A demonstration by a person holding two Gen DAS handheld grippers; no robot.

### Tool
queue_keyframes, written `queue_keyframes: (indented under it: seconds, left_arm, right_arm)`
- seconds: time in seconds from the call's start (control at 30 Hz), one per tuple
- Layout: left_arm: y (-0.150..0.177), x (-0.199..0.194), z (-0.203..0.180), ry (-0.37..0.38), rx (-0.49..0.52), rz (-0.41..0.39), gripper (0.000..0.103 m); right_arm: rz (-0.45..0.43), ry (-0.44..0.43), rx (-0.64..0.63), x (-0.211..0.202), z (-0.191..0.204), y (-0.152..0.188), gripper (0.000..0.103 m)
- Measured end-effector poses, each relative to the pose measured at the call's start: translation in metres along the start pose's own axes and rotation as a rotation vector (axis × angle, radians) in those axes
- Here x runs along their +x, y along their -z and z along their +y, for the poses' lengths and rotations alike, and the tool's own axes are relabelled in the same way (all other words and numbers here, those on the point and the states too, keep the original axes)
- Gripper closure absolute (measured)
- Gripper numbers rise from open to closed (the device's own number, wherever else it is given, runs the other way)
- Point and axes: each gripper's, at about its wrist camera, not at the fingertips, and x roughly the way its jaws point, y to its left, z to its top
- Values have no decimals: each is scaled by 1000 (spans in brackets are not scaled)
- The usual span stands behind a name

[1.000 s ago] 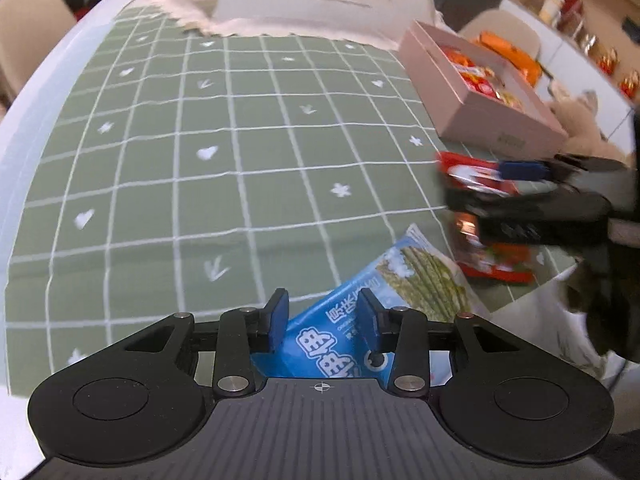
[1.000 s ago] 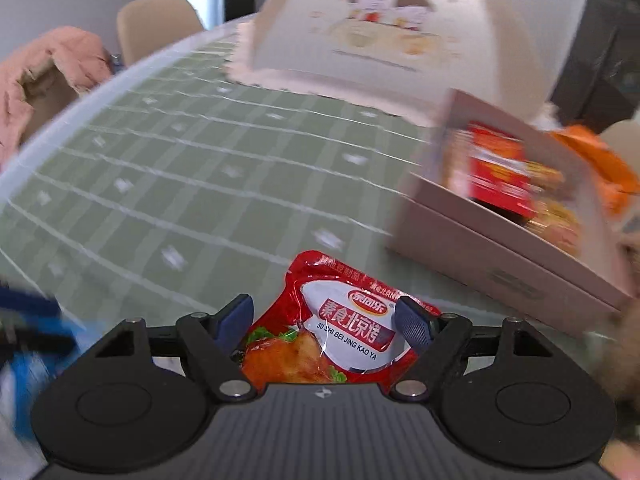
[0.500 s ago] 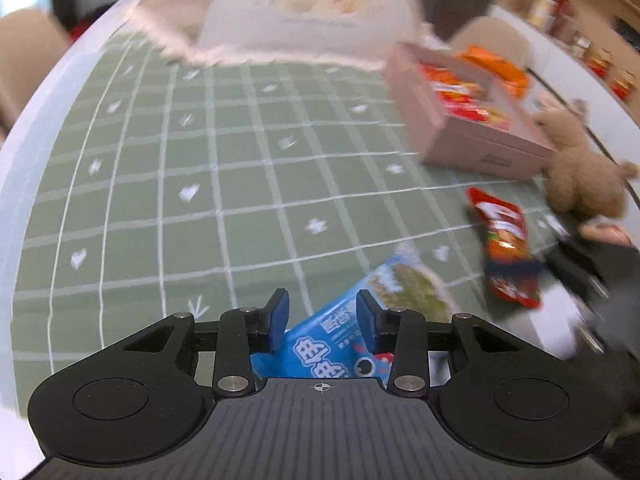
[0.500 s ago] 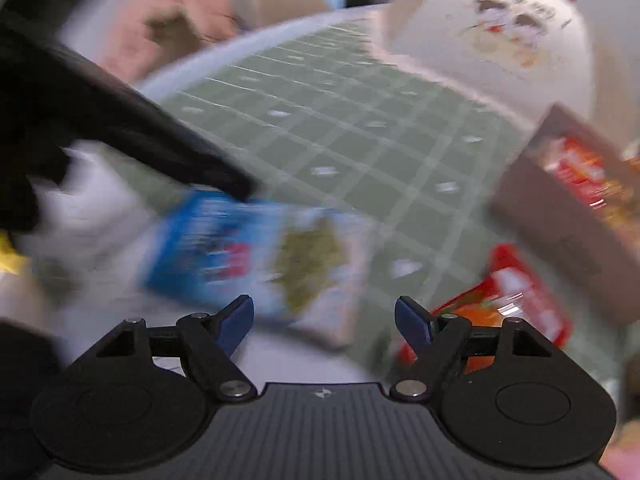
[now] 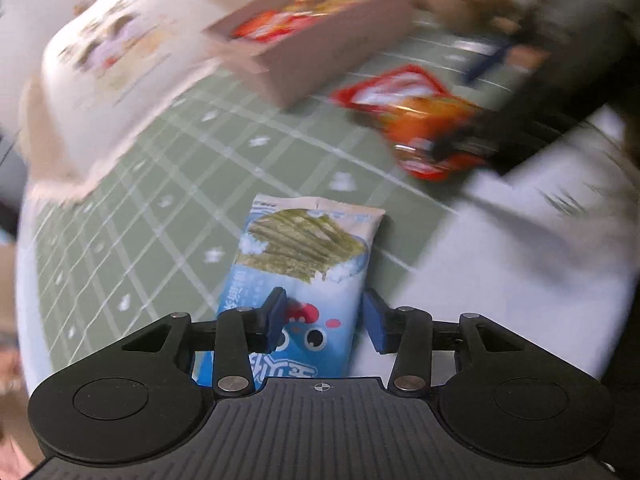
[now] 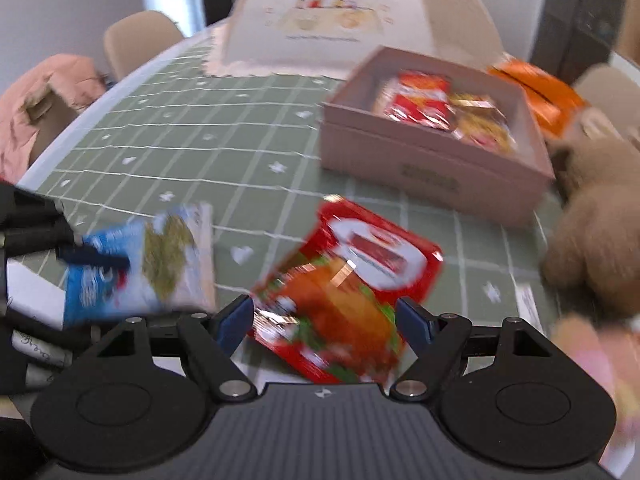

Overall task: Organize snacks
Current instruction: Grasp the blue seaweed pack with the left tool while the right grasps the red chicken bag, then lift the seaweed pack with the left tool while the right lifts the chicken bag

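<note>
A blue seaweed snack packet point(image 5: 300, 280) lies on the green checked tablecloth point(image 5: 160, 200), its near end between the fingers of my left gripper point(image 5: 325, 318), which stands open around it. It also shows in the right wrist view point(image 6: 140, 264). A red snack packet point(image 6: 348, 292) lies flat between the open fingers of my right gripper point(image 6: 326, 322); in the left wrist view the red packet point(image 5: 416, 120) is at the upper right. A pink box point(image 6: 436, 148) holding several red and yellow snack packets stands beyond it.
A white mesh food cover point(image 6: 332, 20) stands at the table's far side. A brown plush bear point(image 6: 596, 224) sits right of the box. An orange bag point(image 6: 536, 92) lies behind the box. Chairs and a pink jacket point(image 6: 44, 108) are at far left.
My left gripper has opened wider around the blue packet and swung right. My right gripper swung away from the red packet, then back over it, staying open; both views are motion-blurred.
</note>
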Motion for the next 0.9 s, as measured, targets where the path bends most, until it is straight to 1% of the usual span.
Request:
queue_keyframes:
  seconds: [0.07,0.1,0.13,0.17,0.2,0.23,0.27,0.3,0.33,0.37,0.4,0.43,0.47,0.53,0.6,0.73,0.9]
  left_arm:
    - [-5,8,20,-18,-128,17,55]
    - [-8,11,27,-16,-179,19,56]
    - [-11,13,31,-6,-208,19,53]
    - [-15,15,32,13,-222,18,44]
    - [-16,16,31,36,-220,18,26]
    - [-18,19,28,73,-207,24,18]
    - [-18,20,27,106,-195,26,8]
    - [-18,20,27,132,-193,22,8]
    - [-18,17,28,141,-201,8,9]
    - [-18,14,33,155,-222,-12,14]
    - [-18,10,39,154,-244,-31,21]
    - [-18,9,46,139,-256,-44,24]
    - [-17,9,53,104,-261,-44,26]
    - [-17,18,63,70,-271,-5,26]
    - [-15,26,76,83,-301,8,23]
    - [-17,34,98,81,-360,-4,23]
    - [-15,43,123,109,-485,-45,21]
  right_arm:
    - [15,-9,42,4,-3,3,25]
    - [20,-19,60,7,-4,5,25]
    - [26,-24,74,9,-4,6,25]
    - [33,-25,87,11,-5,7,25]
    - [35,-19,99,13,-5,8,23]
    - [33,-11,106,14,-5,8,21]
    - [34,-7,108,14,-4,8,20]
    - [38,-8,109,15,-4,8,20]
    - [42,-7,112,16,-5,9,20]
    - [43,-6,112,18,-5,10,20]
    - [39,-3,107,18,-5,10,19]
    - [37,0,102,18,-5,12,19]
    - [33,5,94,18,-4,13,18]
    - [30,17,71,18,0,15,16]
    - [28,34,42,19,5,18,14]
    - [29,37,19,21,11,22,3]
    - [24,42,27,21,12,23,0]
